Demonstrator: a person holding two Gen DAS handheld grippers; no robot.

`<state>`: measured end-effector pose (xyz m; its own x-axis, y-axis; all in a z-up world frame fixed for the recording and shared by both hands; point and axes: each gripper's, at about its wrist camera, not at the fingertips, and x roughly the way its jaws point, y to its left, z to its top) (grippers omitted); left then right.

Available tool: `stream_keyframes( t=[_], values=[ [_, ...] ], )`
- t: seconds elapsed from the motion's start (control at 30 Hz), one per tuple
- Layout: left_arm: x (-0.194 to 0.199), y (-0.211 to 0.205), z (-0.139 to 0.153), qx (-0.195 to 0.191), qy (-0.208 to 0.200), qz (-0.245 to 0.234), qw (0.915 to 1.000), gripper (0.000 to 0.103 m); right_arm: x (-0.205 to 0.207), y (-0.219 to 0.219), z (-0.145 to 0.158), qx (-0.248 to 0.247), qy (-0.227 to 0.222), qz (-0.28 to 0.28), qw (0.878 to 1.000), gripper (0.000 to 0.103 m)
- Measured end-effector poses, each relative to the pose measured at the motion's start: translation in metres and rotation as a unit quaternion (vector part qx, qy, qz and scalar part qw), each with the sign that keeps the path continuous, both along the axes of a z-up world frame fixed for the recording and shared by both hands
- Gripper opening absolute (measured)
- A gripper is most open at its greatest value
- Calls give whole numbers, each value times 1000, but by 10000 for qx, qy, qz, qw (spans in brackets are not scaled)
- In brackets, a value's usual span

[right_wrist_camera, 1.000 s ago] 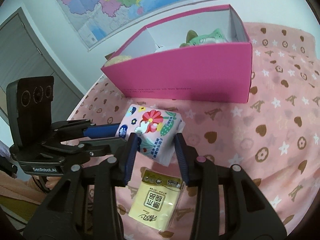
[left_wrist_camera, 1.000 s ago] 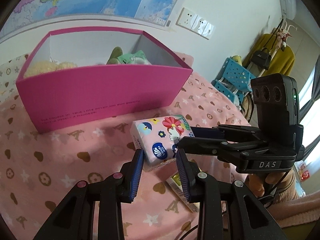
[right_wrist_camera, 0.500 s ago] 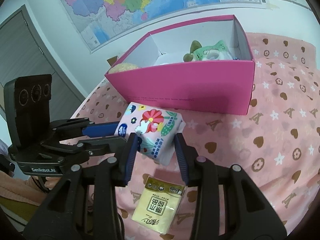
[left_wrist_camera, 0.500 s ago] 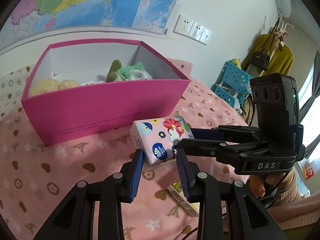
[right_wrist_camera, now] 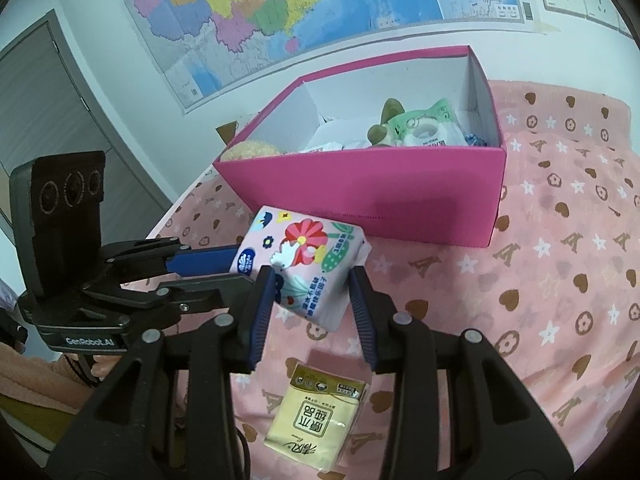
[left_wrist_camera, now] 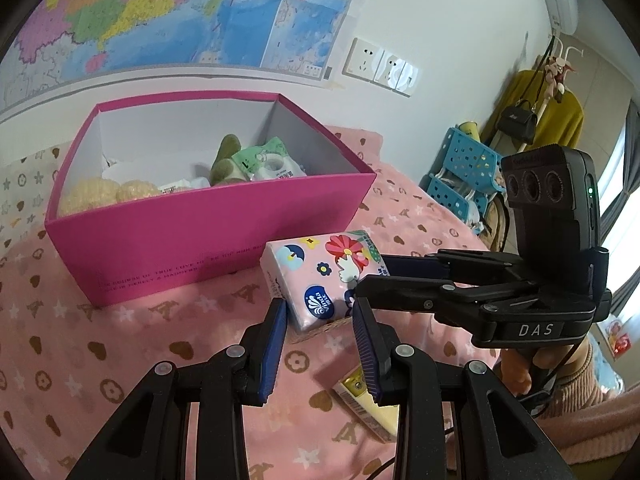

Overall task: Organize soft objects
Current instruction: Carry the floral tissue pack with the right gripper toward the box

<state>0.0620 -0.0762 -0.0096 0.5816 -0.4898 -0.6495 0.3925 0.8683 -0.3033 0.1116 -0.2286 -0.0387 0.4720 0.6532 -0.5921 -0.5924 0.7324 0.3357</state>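
A pink flowered tissue pack (left_wrist_camera: 320,276) (right_wrist_camera: 308,268) is held in the air between both grippers, above the pink bedspread. My left gripper (left_wrist_camera: 320,320) is shut on its near end, and my right gripper (right_wrist_camera: 312,292) is shut on its other end. Behind it stands an open pink box (left_wrist_camera: 224,236) (right_wrist_camera: 380,200) with a green plush toy (left_wrist_camera: 228,160), a green wipes pack (right_wrist_camera: 428,124) and a yellow fluffy item (left_wrist_camera: 104,196) inside. A yellow tissue pack (right_wrist_camera: 316,412) (left_wrist_camera: 372,404) lies on the bedspread below the grippers.
The bedspread (right_wrist_camera: 560,300) extends to the right of the box. A wall with a map (left_wrist_camera: 180,12) and sockets (left_wrist_camera: 380,64) is behind the box. A blue rack (left_wrist_camera: 460,172) and hung clothes (left_wrist_camera: 540,120) stand at the right. A grey door (right_wrist_camera: 48,128) is at the left.
Both grippers have risen together with the flowered tissue pack, which is now higher off the bedspread. More of the box's inside shows.
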Motion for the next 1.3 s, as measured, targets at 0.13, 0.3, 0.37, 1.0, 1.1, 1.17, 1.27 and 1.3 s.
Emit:
stream_keyframes(
  t=[0.13, 0.3, 0.37, 1.0, 1.1, 1.17, 1.27, 1.3],
  values=[
    [1, -1, 3, 12, -64, 7, 10000, 33, 1, 0, 3, 9, -45, 8, 10000, 41],
    [0, -1, 6, 22, -137, 27, 9999, 33, 0, -1, 5, 31, -85, 28, 10000, 41],
    [1, 0, 7, 25, -157, 35, 9999, 33, 1, -1, 6, 36, -101, 37, 9999, 41],
    [11, -3, 18, 28, -286, 39, 9996, 33, 5, -5, 24, 82, -317, 16, 9995, 41],
    [14, -3, 20, 10, -303, 35, 9995, 33, 8, -7, 28, 95, -371, 12, 9993, 41],
    [18, -2, 21, -38, -296, 31, 9996, 33, 10, -8, 31, 96, -416, 5, 9991, 41],
    [23, -2, 23, -52, -320, 40, 9995, 33, 17, -9, 36, 112, -462, 13, 9989, 41],
    [25, -2, 25, -66, -338, 45, 9994, 33, 18, -9, 37, 105, -488, 11, 9988, 41]
  ],
)
